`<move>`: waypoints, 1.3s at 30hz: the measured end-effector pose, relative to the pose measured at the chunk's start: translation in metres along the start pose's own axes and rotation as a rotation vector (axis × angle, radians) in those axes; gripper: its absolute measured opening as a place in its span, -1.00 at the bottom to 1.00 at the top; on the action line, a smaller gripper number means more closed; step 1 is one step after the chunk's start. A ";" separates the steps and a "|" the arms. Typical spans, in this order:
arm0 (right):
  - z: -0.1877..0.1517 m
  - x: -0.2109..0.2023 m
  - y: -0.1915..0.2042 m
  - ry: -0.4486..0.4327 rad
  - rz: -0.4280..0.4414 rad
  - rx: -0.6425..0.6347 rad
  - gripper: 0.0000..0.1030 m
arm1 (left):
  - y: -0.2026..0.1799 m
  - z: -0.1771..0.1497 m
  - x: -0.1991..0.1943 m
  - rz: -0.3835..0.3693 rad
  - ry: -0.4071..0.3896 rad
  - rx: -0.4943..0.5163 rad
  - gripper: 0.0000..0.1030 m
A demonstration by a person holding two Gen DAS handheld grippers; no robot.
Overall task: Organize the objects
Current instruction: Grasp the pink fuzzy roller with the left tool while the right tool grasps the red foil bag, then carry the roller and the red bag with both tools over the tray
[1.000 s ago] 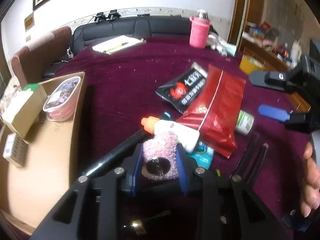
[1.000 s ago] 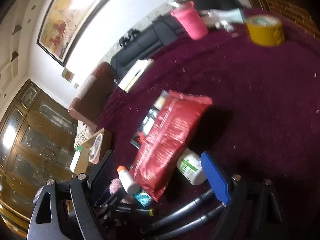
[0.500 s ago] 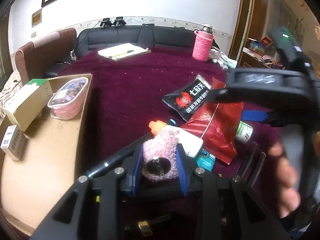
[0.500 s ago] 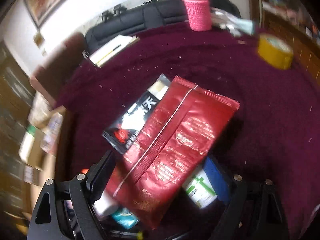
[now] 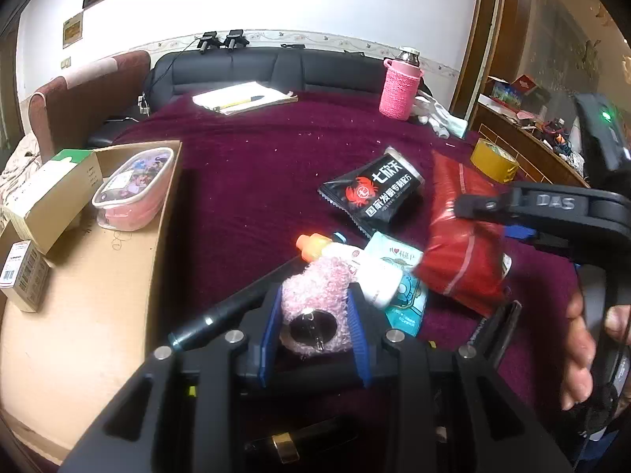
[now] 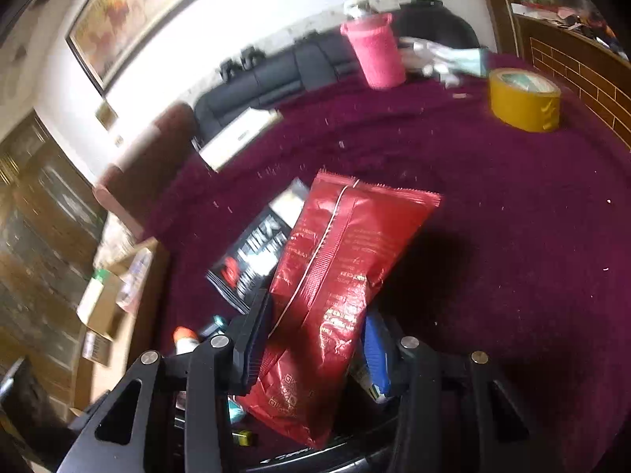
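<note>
- Cardboard tray (image 5: 98,315) at 9 o'clock in left view; holds boxes (image 5: 47,193) and a pink tub (image 5: 134,189), so I judge it the drop spot for sorted items
- Left gripper (image 5: 315,315) at 6 o'clock, fingers nearly closed, pinching a pink fuzzy thing (image 5: 319,295) w/ a metal disc facing the cam
- Black pen (image 5: 232,303) lies just beside left finger, runs toward 10 o'clock; risk: the fuzzy thing is soft, so it may squeeze out or drag the pen if moved fast
- Pile at centre: white bottle (image 5: 366,272) w/ orange cap, teal pack (image 5: 406,295) under it, black snack bag (image 5: 370,193) at 1 o'clock
- Right gripper (image 6: 315,339) at 6 o'clock in right view, fingers partly closed on lower part of red bag (image 6: 339,268); bag looks raised off the cloth at a tilt
- Risk: grip sits low on a slick, puffy bag, top half unsupported, so it could slip out or swing into black bag
- Green-label bottle (image 6: 370,382) touching right finger, may get knocked
- Yellow tape (image 6: 524,98) at 2 o'clock, well apart
</note>
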State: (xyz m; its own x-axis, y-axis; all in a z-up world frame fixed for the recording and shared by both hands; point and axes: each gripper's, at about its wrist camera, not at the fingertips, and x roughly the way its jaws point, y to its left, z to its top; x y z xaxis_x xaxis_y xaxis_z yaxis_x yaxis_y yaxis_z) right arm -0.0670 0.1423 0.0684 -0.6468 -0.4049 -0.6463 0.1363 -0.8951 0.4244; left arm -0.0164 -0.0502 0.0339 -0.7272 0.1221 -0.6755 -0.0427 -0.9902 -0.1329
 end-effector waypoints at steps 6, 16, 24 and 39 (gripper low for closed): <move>-0.003 -0.003 0.017 0.001 0.016 -0.052 -0.10 | 0.001 0.000 -0.009 -0.012 -0.050 -0.008 -0.40; -0.015 0.018 0.022 0.122 -0.024 -0.042 0.41 | 0.003 0.001 -0.005 -0.001 -0.032 -0.016 -0.40; -0.033 0.038 0.043 0.131 -0.117 -0.177 0.57 | 0.002 0.000 -0.004 0.002 -0.025 -0.013 -0.40; -0.020 0.008 0.030 -0.008 -0.013 -0.101 -0.11 | 0.004 0.000 -0.004 0.000 -0.036 -0.021 -0.40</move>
State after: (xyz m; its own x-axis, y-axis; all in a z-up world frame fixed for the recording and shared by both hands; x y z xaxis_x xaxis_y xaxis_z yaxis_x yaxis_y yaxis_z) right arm -0.0537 0.1089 0.0632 -0.6552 -0.3922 -0.6457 0.2029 -0.9147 0.3496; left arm -0.0136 -0.0544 0.0365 -0.7515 0.1187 -0.6489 -0.0284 -0.9886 -0.1480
